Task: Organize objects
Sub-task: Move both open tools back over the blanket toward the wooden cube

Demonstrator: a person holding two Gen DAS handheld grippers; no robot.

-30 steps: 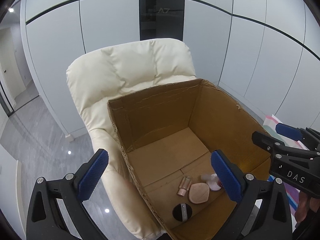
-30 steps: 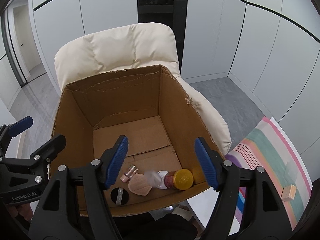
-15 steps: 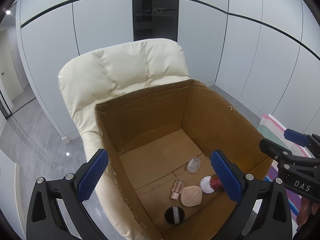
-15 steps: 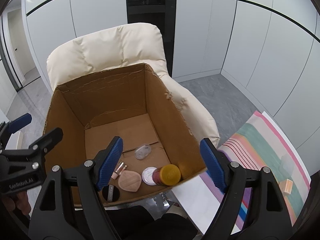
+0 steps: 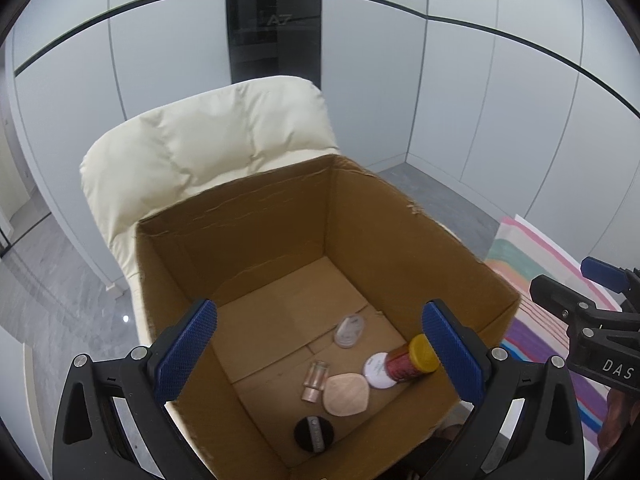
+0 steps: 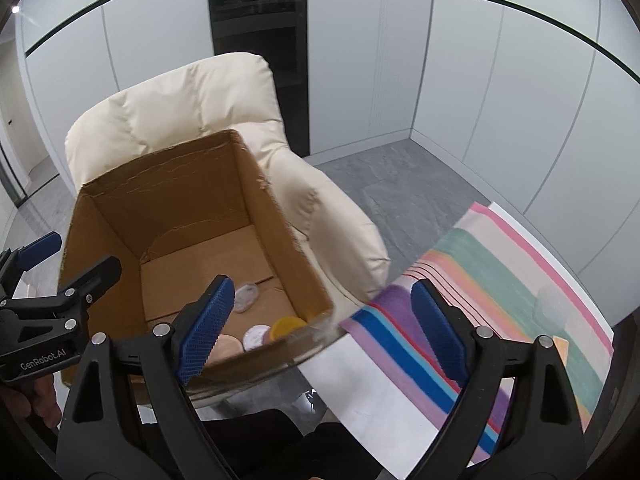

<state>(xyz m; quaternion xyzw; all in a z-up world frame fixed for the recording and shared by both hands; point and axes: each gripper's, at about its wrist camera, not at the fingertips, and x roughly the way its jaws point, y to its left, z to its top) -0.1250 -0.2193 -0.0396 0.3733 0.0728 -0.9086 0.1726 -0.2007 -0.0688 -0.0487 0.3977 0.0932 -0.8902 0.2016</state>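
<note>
Striped mat (image 6: 500, 292) beside cream chair (image 5: 224, 148); grey floor (image 6: 404, 188); white wall panels (image 5: 500, 100).

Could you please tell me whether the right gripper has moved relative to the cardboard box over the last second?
Yes. The right gripper, jaws just opening and empty, has shifted right, from over the cardboard box to its right wall.

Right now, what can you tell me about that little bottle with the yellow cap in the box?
The bottle is small, with a dark red body and a round yellow cap, likely plastic. It lies on its side on the floor of the cardboard box, near the right wall, cap pointing that way. Its base appears to touch a white round case. No gripper holds it.
</note>
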